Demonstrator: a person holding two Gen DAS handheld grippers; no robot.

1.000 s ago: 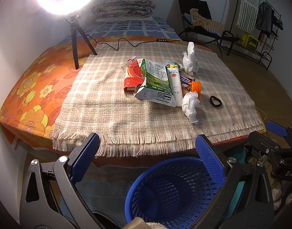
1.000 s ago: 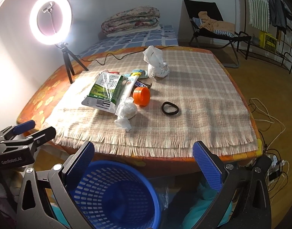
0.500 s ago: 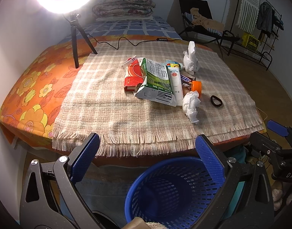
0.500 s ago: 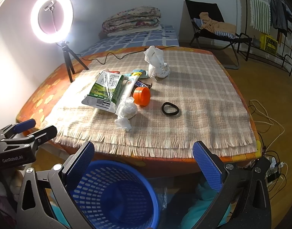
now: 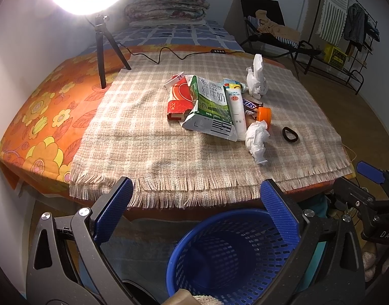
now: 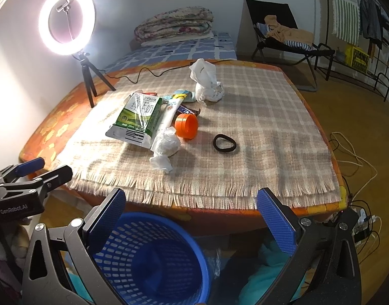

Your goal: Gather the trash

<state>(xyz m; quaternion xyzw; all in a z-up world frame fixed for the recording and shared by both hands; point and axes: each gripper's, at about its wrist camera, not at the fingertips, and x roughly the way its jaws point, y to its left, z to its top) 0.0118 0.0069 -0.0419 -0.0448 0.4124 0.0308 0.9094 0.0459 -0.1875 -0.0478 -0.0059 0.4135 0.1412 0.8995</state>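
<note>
Trash lies mid-table on a checked cloth [image 5: 148, 137]: a green milk carton [image 5: 212, 106] [image 6: 138, 117], a red box [image 5: 178, 99], a white tube [image 5: 236, 109], a candy bar wrapper [image 5: 250, 104], an orange cap [image 5: 265, 115] [image 6: 186, 126], a crumpled tissue [image 5: 256, 139] [image 6: 165, 145] and a white plastic bag [image 5: 256, 78] [image 6: 206, 84]. A blue mesh basket [image 5: 227, 256] [image 6: 148, 259] stands on the floor below the table's near edge. My left gripper [image 5: 197, 216] and right gripper [image 6: 192, 218] both hang open above the basket, holding nothing.
A ring light on a tripod [image 6: 67, 20] stands at the table's far left with its cable [image 5: 169, 54] across the cloth. A black hair tie [image 6: 224, 143] lies right of the trash. A folding chair [image 6: 283, 38], clothes rack [image 5: 347, 25] and floor cables [image 6: 352, 157] are at the right.
Both views have crept slightly forward toward the table. Nothing on the table has moved, and both grippers stay open.
</note>
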